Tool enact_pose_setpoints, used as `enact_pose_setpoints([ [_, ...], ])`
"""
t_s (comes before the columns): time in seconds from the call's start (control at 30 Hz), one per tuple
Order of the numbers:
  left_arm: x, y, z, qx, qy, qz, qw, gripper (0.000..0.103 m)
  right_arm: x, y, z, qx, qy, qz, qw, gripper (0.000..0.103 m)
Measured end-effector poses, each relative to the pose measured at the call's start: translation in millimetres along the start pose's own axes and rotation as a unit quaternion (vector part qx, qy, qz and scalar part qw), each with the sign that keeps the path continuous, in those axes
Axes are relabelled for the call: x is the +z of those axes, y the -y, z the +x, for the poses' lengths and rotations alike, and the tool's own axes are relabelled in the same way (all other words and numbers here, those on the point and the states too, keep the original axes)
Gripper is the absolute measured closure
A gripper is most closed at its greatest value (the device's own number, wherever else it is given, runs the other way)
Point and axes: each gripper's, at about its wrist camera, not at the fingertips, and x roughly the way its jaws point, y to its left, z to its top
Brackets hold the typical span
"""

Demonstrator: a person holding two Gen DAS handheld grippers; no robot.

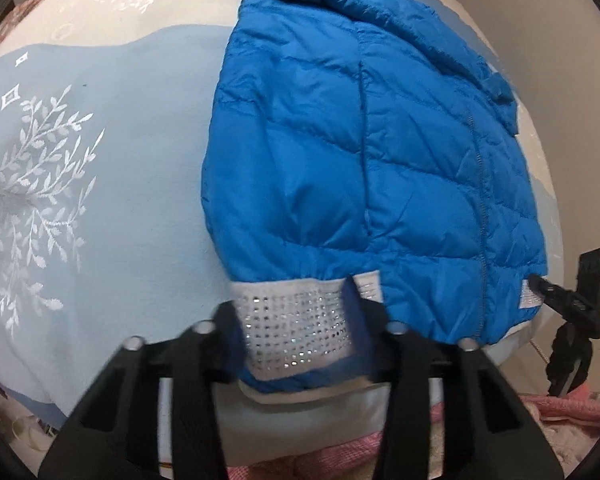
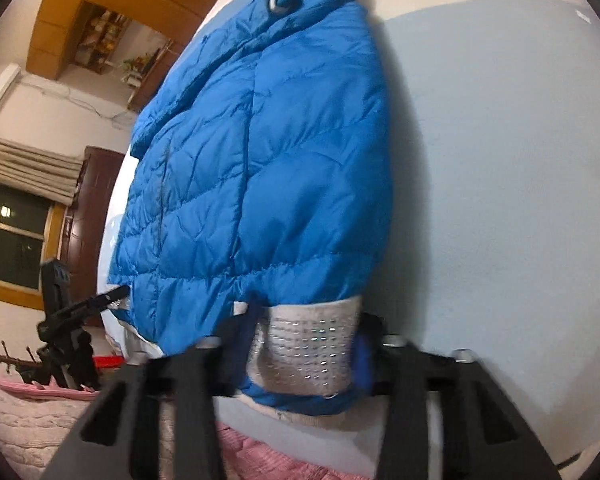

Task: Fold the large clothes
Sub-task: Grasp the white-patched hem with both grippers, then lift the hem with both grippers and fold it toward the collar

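Blue quilted down jacket (image 1: 360,140) lies flat on the pale bedspread (image 1: 100,240) of a bed, its hem at the near edge. The left gripper (image 1: 296,328) pinches one studded white hem band (image 1: 296,332); the right gripper (image 2: 304,344) pinches the other hem corner (image 2: 308,344). Lifting both corners level and together should keep the fold square. No brand or writing seems legible, though blur may hide a label.

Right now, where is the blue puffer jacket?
The blue puffer jacket lies flat on the pale blue bedspread, its studded white hem band at the near bed edge, between each hand-held gripper's fingers in both wrist views.
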Motion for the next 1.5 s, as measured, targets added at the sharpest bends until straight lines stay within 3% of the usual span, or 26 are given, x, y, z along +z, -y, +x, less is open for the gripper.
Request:
enact_pose_setpoints([
  [0.07,-0.8,-1.0,-5.1,-0.003,0.007,-0.002,1.0,0.085,-0.2,-1.2,-2.3,0.015,0.003,-0.002,1.0,0.082],
  [0.17,-3.4,-4.6,-14.3,-0.016,0.015,-0.014,0.9997,0.089,-2.2,-6.8,-13.0,0.031,0.014,-0.015,0.999,0.089],
  [0.4,-18.8,-10.0,-36.8,-0.037,0.011,-0.02,0.999,0.09,-12.7,-13.5,-37.2,0.046,0.015,-0.029,0.998,0.091],
  [0.57,-33.3,-21.8,-13.4,-0.021,-0.026,-0.021,0.9992,0.087,-20.4,1.7,-21.8,0.021,-0.012,-0.005,1.0,0.091],
  [0.77,-20.3,-24.1,-11.1,-0.033,-0.026,-0.026,0.9988,0.087,-12.6,11.3,-12.6,0.034,-0.014,0.021,0.999,0.091],
  [0.93,-10.4,-24.6,-44.3,-0.092,0.009,-0.028,0.9953,0.087,-12.9,0.0,-34.8,0.063,0.016,0.012,0.998,0.091],
  [1.03,3.9,-16.1,-69.9,-0.106,0.041,-0.005,0.9935,0.087,-5.5,-13.2,-48.9,0.079,0.036,0.003,0.996,0.091],
  [1.27,42.0,11.2,-96.4,-0.127,0.095,0.018,0.9872,0.087,31.5,-38.4,-78.3,0.111,0.081,-0.016,0.99,0.091],
  [1.5,104.3,22.9,-106.4,-0.151,0.135,0.026,0.9789,0.087,91.6,-47.0,-94.6,0.129,0.108,-0.024,0.986,0.091],
])
